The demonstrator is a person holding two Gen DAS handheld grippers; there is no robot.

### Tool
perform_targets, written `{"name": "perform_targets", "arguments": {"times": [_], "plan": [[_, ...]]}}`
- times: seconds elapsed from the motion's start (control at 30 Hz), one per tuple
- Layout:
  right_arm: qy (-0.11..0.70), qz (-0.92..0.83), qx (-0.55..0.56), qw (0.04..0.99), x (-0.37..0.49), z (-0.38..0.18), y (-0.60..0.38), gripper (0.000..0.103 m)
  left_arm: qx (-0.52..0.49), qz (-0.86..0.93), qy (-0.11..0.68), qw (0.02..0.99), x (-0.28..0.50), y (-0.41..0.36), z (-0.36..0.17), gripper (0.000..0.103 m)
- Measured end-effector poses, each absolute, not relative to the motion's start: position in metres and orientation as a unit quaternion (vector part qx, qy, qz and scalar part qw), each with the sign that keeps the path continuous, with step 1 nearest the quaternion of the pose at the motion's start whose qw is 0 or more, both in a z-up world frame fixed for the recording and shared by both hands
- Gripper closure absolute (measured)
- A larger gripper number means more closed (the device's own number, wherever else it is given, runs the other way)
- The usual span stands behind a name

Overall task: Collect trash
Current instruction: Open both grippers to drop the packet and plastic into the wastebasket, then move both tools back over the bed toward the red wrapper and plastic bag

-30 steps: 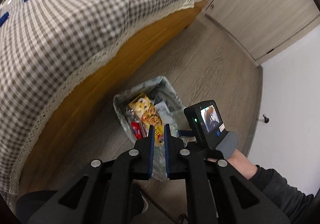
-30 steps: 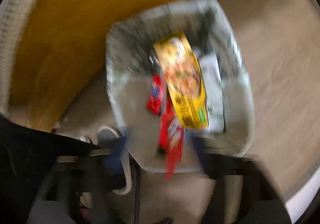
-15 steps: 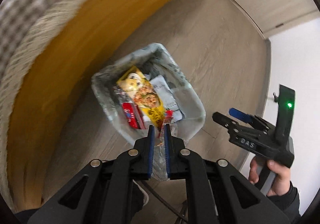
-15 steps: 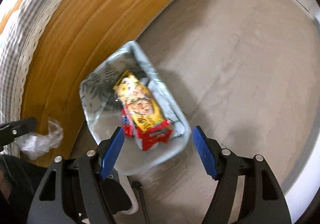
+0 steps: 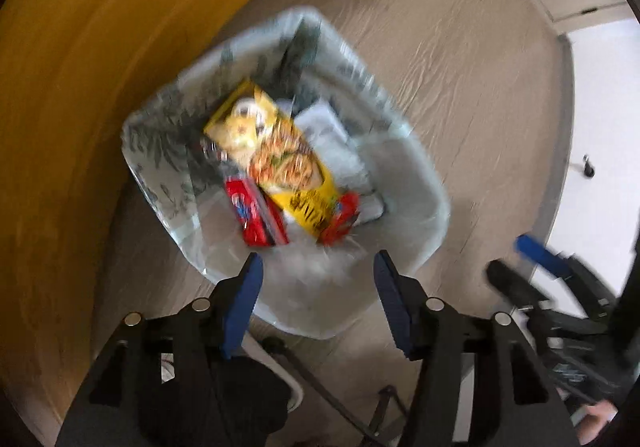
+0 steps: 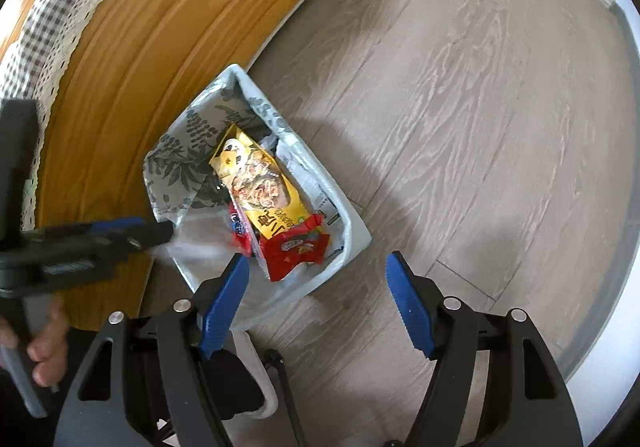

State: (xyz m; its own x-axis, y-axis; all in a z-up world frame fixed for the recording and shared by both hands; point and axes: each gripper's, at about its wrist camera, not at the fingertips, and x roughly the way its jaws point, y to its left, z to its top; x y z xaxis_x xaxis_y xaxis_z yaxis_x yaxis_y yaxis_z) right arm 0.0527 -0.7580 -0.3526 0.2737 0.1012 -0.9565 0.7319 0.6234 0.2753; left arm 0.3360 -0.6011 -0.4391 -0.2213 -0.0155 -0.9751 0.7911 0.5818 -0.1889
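While both hang over the bin | left tongs wide, empty | right tongs wide, empty | floor bare rightward

A grey wood-grain floor is seen below. An orange wooden bed frame is placed along the left side, and it is covered by a checked cloth with a lace edge.
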Motion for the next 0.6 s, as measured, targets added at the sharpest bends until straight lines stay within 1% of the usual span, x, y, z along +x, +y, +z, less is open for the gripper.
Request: {"name": "perform_targets", "arguments": {"times": [0.07, 0.2, 0.3, 0.33, 0.4, 0.53, 0.6], "plan": [[0.561, -0.219, 0.371, 0.707, 0.056, -0.353, -0.755, 0.035, 0.286, -0.331, 0.704, 0.559, 0.344, -0.593, -0.450, 0.048], [0.570, -0.211, 0.366, 0.705, 0.063, -0.357, -0.747, 0.035, 0.281, -0.316, 0.701, 0.574, 0.355, -0.587, -0.444, 0.048], [0.574, -0.206, 0.358, 0.707, 0.067, -0.358, -0.741, 0.035, 0.309, -0.312, 0.673, 0.595, 0.351, -0.584, -0.426, 0.047], [0.576, -0.205, 0.356, 0.707, 0.068, -0.358, -0.738, 0.035, 0.316, -0.313, 0.664, 0.602, 0.348, -0.582, -0.419, 0.043], [0.581, -0.202, 0.350, 0.706, 0.071, -0.359, -0.734, 0.035, 0.316, -0.324, 0.650, 0.611, 0.344, -0.579, -0.404, 0.041], [0.600, -0.202, 0.337, 0.697, 0.074, -0.361, -0.726, 0.035, 0.278, -0.346, 0.631, 0.636, 0.348, -0.565, -0.369, 0.035], [0.610, -0.209, 0.326, 0.691, 0.079, -0.360, -0.722, 0.035, 0.251, -0.334, 0.634, 0.651, 0.355, -0.557, -0.355, 0.035]]}}
